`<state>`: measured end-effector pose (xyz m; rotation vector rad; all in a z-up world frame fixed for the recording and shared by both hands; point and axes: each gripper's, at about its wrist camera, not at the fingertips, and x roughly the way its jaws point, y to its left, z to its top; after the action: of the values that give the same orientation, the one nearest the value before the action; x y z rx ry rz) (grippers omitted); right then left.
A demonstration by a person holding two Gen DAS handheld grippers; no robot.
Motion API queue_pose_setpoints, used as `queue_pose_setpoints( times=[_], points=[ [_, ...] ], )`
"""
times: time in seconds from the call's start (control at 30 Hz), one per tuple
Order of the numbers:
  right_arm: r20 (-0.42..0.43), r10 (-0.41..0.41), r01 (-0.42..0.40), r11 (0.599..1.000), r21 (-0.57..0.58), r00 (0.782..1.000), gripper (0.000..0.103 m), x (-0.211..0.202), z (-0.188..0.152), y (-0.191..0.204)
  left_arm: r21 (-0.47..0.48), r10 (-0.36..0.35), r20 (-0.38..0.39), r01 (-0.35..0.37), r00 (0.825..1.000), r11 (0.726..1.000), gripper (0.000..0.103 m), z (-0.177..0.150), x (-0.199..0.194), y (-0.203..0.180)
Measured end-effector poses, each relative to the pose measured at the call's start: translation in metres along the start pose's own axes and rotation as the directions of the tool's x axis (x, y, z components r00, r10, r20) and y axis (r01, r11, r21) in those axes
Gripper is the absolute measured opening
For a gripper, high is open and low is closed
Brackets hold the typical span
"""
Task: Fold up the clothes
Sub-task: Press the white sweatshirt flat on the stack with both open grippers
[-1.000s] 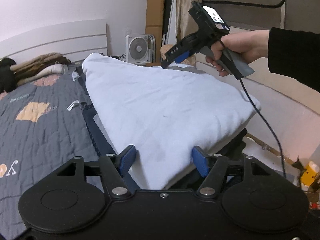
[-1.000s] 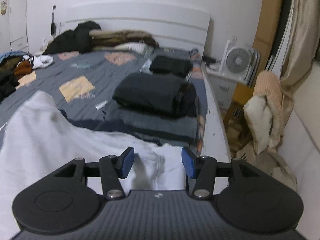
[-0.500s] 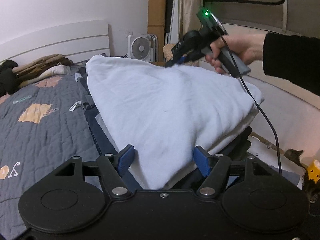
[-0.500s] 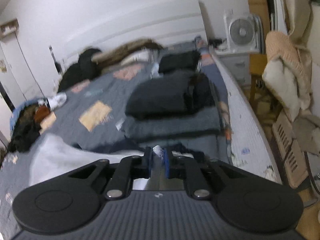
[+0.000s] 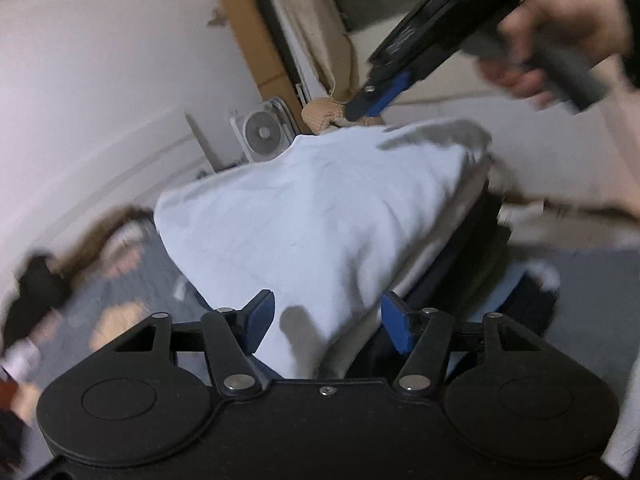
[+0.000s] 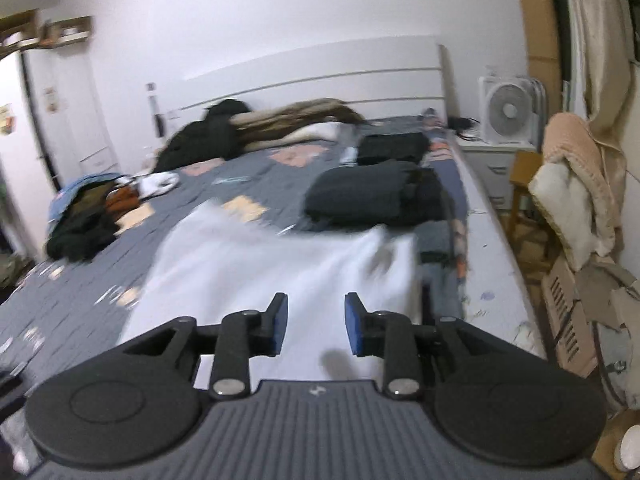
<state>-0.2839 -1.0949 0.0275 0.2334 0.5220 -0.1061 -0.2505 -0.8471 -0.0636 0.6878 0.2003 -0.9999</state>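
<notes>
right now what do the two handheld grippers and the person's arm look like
Both are black plastic tools with two round discs at the base, silver pivot bolts and blue pads on the fingers: the left gripper, the right gripper. The right one has a ribbed grey top and a grey pistol handle; the hand on it has a black sleeve.

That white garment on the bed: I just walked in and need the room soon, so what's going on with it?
A person is folding clothes with a handheld gripper in each hand. The white garment lies folded on the bed. The left gripper is closing with the garment's near edge between its fingers. The right gripper is opening above the cloth, holding nothing. Folded dark clothes are already stacked farther up the bed.
</notes>
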Motion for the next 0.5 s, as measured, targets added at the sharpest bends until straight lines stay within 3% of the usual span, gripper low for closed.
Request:
queue_pose_setpoints(
  times=[0.1,0.2,0.27,0.37,0.43,0.5],
  points=[
    [0.003,0.022,-0.022,1.000,0.018,1.000,0.034,-0.022,-0.039,0.014,0.053,0.021,-0.018,-0.020,1.000,0.998,0.015,-0.003,0.003,-0.006],
    [-0.026,-0.067,0.067,0.998,-0.009,0.997,0.032,-0.018,-0.063,0.007,0.076,0.031,-0.038,-0.029,0.999,0.997,0.013,-0.008,-0.005,-0.005],
    [-0.019,-0.075,0.075,0.997,-0.002,0.997,0.030,-0.016,-0.074,-0.005,0.080,0.040,-0.072,-0.035,0.997,0.996,0.017,-0.016,-0.009,-0.001],
    [-0.010,-0.063,0.063,0.998,-0.012,0.998,0.030,-0.021,-0.078,-0.014,-0.056,-0.041,-0.098,0.036,0.994,0.998,0.017,-0.020,-0.018,0.021],
    [-0.002,-0.062,0.062,0.998,-0.002,0.998,0.030,-0.029,-0.078,-0.016,-0.249,-0.138,-0.018,0.130,0.990,0.960,0.017,-0.011,-0.026,0.046],
    [0.005,-0.066,0.066,0.998,0.023,0.998,0.034,-0.031,-0.081,-0.020,-0.417,-0.246,0.100,0.265,0.964,0.869,0.030,0.005,-0.023,0.069]
  ],
)
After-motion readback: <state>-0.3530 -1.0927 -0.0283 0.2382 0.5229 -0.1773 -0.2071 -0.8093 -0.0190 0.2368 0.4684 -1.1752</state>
